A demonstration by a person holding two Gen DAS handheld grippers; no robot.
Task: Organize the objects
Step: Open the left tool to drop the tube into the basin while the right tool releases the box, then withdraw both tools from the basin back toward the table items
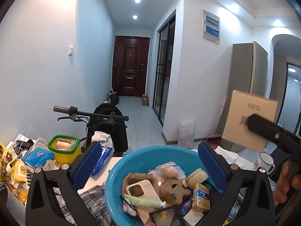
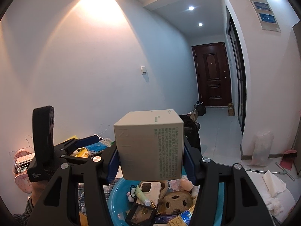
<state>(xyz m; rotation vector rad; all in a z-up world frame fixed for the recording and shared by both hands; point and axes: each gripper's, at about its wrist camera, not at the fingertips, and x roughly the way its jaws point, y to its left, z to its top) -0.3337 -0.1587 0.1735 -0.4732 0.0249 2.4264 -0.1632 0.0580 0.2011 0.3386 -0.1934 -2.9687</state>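
Observation:
My right gripper [image 2: 150, 162] is shut on a beige cardboard box [image 2: 150, 146] with green print and holds it in the air above the blue basin [image 2: 116, 203]. The same box shows at the right of the left wrist view [image 1: 246, 120], with the right gripper's black body in front of it. My left gripper [image 1: 148, 169] is open and empty, its blue pads [image 1: 84, 165] either side of the blue basin [image 1: 135, 158]. The basin holds a white phone case [image 1: 141, 188], a green tube [image 1: 144, 202], a gold packet [image 1: 202, 197], a cream jar [image 1: 196, 177] and other small items.
A yellow tub with a green rim [image 1: 64, 146], blue wipes packs [image 1: 39, 158] and clutter lie at left. A white mug [image 1: 266, 162] and tissues [image 2: 272, 184] lie at right. A scooter handlebar [image 1: 90, 114] stands behind the table. Plaid cloth [image 1: 90, 197] lies under the basin.

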